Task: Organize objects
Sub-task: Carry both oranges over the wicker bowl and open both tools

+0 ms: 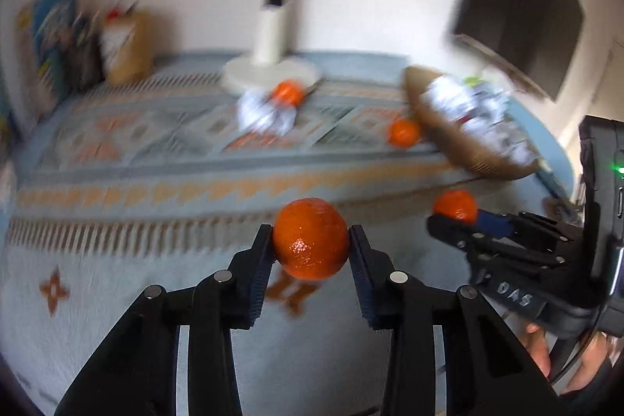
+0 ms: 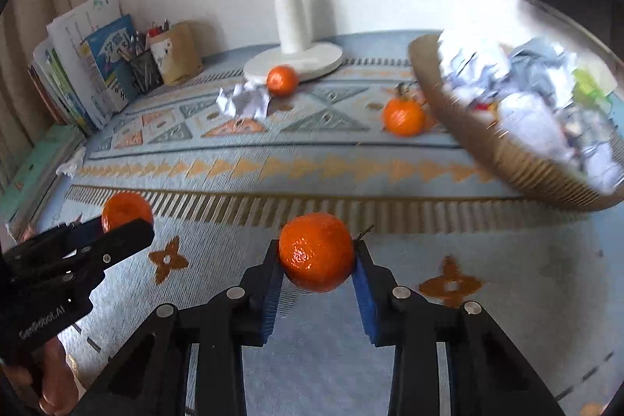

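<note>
While both grippers sit lifted above the rug (image 2: 351, 174), left gripper (image 1: 311, 240) clamps one orange (image 1: 310, 238) and right gripper (image 2: 316, 252) clamps another orange (image 2: 316, 250), likely bound for sorting away from the paper-filled basket (image 2: 487, 158).

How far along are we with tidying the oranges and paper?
Done: crumpled paper already fills the basket. In hand: the left gripper and right gripper each clamp an orange. Left: two oranges and one paper ball remain on the cloth.
</note>
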`<control>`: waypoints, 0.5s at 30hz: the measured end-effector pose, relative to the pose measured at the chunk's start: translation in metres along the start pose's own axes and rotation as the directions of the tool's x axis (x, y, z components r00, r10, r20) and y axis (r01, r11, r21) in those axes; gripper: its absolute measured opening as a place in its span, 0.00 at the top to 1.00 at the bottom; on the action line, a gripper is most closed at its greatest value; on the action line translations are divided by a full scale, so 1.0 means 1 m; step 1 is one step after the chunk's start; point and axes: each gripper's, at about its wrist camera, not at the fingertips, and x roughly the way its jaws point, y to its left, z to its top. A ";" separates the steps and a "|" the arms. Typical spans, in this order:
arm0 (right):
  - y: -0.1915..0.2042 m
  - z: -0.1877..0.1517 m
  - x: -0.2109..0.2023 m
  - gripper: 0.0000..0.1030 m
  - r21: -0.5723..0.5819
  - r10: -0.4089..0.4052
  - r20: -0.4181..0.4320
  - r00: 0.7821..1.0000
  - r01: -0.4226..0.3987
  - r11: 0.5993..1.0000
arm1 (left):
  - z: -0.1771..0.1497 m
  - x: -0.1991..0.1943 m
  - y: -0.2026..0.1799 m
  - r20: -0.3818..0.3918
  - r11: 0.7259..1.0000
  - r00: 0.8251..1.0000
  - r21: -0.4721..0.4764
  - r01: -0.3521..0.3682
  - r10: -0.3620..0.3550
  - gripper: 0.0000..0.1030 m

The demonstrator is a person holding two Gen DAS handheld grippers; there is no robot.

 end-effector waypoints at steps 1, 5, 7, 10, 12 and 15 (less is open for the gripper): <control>-0.007 0.006 -0.010 0.68 0.004 -0.011 0.021 1.000 0.011 1.000 | 0.010 -0.002 -0.010 0.019 1.000 1.000 0.018 0.023 -0.024 0.66; -0.058 0.044 -0.074 0.67 0.090 -0.063 0.191 0.980 0.046 0.995 | 0.064 -0.006 -0.055 0.088 0.983 0.981 0.077 0.167 -0.173 0.66; -0.093 0.063 -0.102 0.67 0.172 -0.111 0.263 0.958 0.067 0.983 | 0.088 0.001 -0.072 0.102 0.959 0.954 0.076 0.274 -0.281 0.66; -0.138 0.083 -0.119 0.67 0.276 -0.151 0.313 0.938 0.063 0.959 | 0.120 0.027 -0.095 0.076 0.923 0.921 0.072 0.377 -0.382 0.66; -0.158 0.089 -0.115 0.67 0.319 -0.188 0.300 0.935 0.087 0.944 | 0.130 0.047 -0.112 0.075 0.919 0.917 0.089 0.385 -0.391 0.66; -0.179 0.091 -0.099 0.67 0.358 -0.191 0.248 0.950 0.094 0.929 | 0.133 0.080 -0.129 0.038 0.910 0.911 0.078 0.407 -0.410 0.53</control>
